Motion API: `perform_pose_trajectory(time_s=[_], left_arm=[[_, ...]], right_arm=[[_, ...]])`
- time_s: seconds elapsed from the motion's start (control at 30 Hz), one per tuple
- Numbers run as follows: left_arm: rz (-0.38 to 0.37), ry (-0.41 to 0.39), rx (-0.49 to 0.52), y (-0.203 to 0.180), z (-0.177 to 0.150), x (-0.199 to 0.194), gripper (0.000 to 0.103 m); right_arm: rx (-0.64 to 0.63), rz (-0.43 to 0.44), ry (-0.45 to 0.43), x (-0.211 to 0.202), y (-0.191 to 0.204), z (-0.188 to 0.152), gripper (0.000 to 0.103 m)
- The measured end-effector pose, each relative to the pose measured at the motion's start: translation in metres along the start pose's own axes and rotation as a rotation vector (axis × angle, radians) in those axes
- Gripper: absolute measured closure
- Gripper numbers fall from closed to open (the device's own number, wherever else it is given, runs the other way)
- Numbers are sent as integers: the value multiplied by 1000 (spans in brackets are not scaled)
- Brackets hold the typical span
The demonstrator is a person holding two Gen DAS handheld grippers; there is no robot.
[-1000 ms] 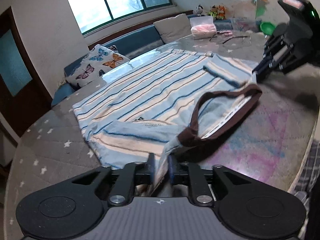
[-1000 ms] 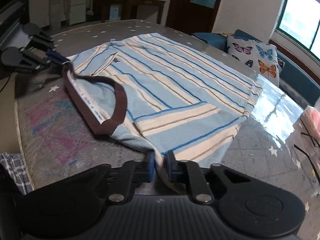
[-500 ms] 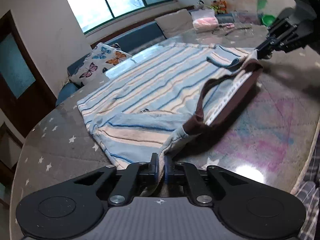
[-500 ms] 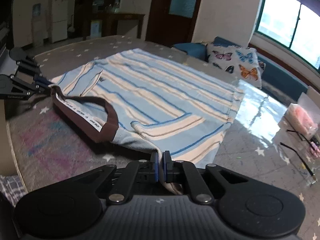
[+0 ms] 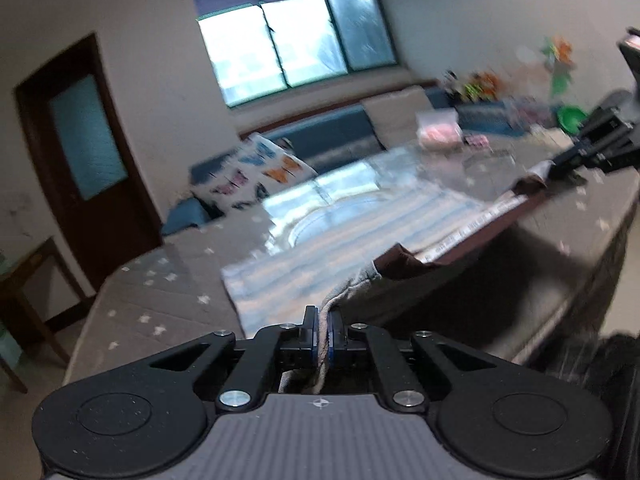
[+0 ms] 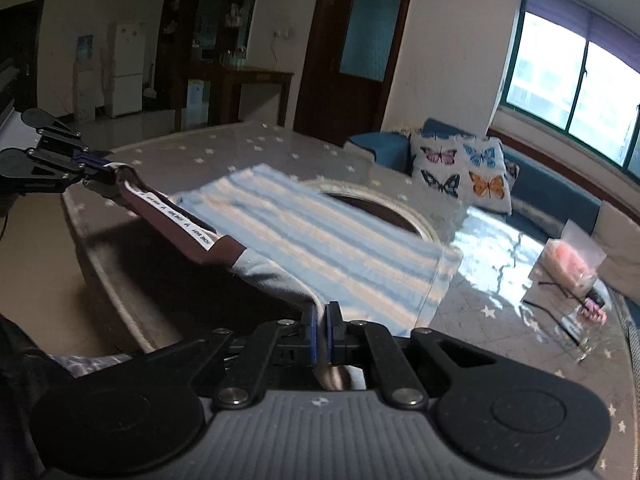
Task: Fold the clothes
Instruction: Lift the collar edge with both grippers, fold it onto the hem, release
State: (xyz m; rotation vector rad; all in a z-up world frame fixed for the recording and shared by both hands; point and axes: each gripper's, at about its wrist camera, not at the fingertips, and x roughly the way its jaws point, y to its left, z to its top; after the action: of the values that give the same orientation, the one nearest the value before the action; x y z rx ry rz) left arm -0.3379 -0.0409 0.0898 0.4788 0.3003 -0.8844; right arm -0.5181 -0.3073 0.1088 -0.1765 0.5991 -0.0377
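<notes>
A light blue striped shirt (image 5: 320, 248) with a brown collar (image 5: 472, 236) hangs stretched between both grippers above the round table (image 5: 160, 292). My left gripper (image 5: 322, 328) is shut on one shoulder of the shirt. In the right wrist view the right gripper (image 6: 320, 330) is shut on the other shoulder of the striped shirt (image 6: 320, 240). The brown collar (image 6: 180, 220) with its white label tape is pulled taut between them. Each gripper shows in the other's view: the right gripper (image 5: 560, 164) and the left gripper (image 6: 100, 168). The shirt's far hem still trails on the table.
A blue bench (image 6: 560, 196) with butterfly cushions (image 6: 460, 168) runs under the window. A clear box with pink contents (image 6: 572, 260) and small items lie on the table's far side. A dark door (image 5: 80, 152) and a wooden side table (image 5: 20, 292) stand left.
Both grippers have risen and pulled back, lifting the shirt's shoulders off the table and drawing the collar taut. The left jaws closed on the fabric. The shirt slid toward the near edge.
</notes>
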Motion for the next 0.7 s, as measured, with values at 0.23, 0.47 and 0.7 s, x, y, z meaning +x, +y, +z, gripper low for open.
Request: perform_pose_trajectory(time_s=[0.23,0.47,0.7], left_arm=[[44,-49,-30,21,36,35,98],[35,21,-56,60,69,124,98],[-13,179,-85,87,75,230,98]], right_arm=[[-34,-45,-48,20,-25,37,99],[-12,-57,-10,89,-71,78,99],[75,-32,100,180,-112,91,99]])
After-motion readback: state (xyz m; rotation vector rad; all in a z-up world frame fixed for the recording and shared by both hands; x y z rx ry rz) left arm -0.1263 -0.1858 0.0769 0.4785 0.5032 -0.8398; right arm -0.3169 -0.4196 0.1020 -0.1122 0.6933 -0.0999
